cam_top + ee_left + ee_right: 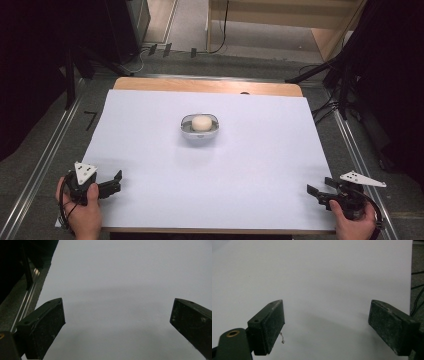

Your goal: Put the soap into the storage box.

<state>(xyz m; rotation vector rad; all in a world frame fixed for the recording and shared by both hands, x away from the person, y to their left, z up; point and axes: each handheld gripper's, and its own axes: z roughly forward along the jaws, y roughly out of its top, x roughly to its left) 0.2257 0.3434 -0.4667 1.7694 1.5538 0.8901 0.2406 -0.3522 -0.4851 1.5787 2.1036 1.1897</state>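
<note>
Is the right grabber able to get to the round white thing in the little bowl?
Probably yes. The right gripper sits open at the near right corner, and only bare white table lies between it and the round white thing in the bowl. It sits uncovered, so nothing blocks the way.

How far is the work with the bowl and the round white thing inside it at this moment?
Done: the round white thing already lies inside the small bowl at the middle of the white sheet. In hand: nothing; the left claw and the right claw are both open and empty at the near corners, far from the bowl. Left: any reach or grasp has yet to start.
</note>
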